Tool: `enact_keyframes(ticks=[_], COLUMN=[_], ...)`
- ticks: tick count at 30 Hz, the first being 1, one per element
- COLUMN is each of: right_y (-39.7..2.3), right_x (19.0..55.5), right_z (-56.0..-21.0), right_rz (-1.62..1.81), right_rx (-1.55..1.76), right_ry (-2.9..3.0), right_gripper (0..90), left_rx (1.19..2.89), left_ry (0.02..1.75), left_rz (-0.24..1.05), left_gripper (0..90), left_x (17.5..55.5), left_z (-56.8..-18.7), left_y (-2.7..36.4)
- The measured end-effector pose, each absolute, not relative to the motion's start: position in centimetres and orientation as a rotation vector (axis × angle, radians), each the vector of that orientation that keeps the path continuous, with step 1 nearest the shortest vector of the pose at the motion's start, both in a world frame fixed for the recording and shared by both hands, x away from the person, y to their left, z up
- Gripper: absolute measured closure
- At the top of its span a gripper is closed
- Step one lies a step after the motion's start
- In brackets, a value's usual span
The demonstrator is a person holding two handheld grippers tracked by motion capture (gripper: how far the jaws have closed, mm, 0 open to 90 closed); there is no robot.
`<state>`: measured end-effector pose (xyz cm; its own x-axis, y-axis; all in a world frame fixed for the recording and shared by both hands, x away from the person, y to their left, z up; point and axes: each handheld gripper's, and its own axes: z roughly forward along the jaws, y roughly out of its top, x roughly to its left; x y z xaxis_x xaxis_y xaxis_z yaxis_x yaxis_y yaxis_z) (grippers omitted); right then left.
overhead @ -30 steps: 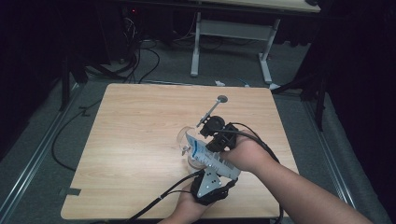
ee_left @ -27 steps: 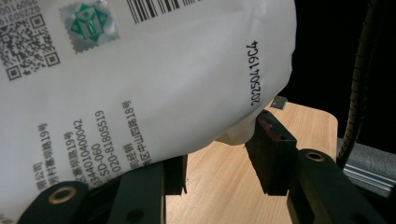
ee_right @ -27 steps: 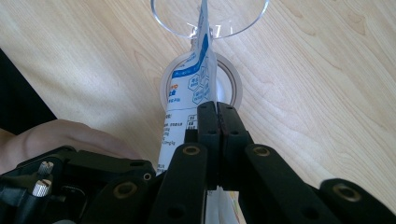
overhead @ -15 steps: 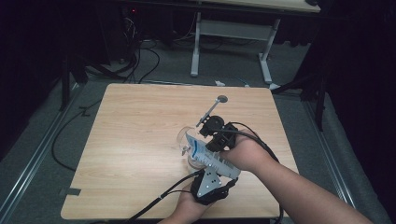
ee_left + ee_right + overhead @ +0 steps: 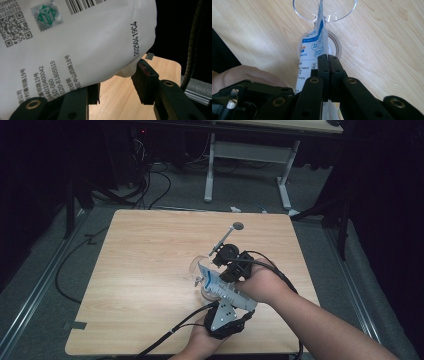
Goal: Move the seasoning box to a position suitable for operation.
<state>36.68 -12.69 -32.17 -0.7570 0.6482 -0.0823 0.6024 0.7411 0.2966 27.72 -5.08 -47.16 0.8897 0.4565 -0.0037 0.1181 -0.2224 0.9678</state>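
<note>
The step in hand looks like pouring from a white printed pouch (image 5: 220, 285) into a clear glass (image 5: 200, 268) on the wooden table (image 5: 140, 285), with the pouch held tilted between both tools near the table's front right.

Farthest left in the high view stands the glass, its rim just under the pouch's torn upper corner; the right gripper view shows that corner dipping past the rim. Next comes the left gripper (image 5: 226, 317), low at the table's front edge, the hand under it coming up from the bottom. In the left gripper view its jaws stand partly apart with the pouch's bulging bottom (image 5: 75, 42) resting between them; whether the pads press it cannot be told.

Farther right, the right gripper (image 5: 328, 62) has its jaws pressed together on the pouch's thin edge, the forearm crossing in from the lower right, wrist bent towards the glass.

The next move probably calls for raising the pouch's bottom end while keeping the corner over the rim.
</note>
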Motion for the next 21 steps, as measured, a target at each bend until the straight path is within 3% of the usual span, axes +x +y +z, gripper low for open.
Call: enact_keyframes(ticks=[21], right_y=[-12.56], right_x=[36.72], right_z=[-32.05], right_rz=[0.372], right_rx=[1.000], right_ry=[2.757], right_gripper=[89.7], left_rx=[1.780], left_ry=[0.434], left_rz=[0.331], left_gripper=[59.7], left_x=[27.64], left_z=[-47.14], left_y=[-5.06])
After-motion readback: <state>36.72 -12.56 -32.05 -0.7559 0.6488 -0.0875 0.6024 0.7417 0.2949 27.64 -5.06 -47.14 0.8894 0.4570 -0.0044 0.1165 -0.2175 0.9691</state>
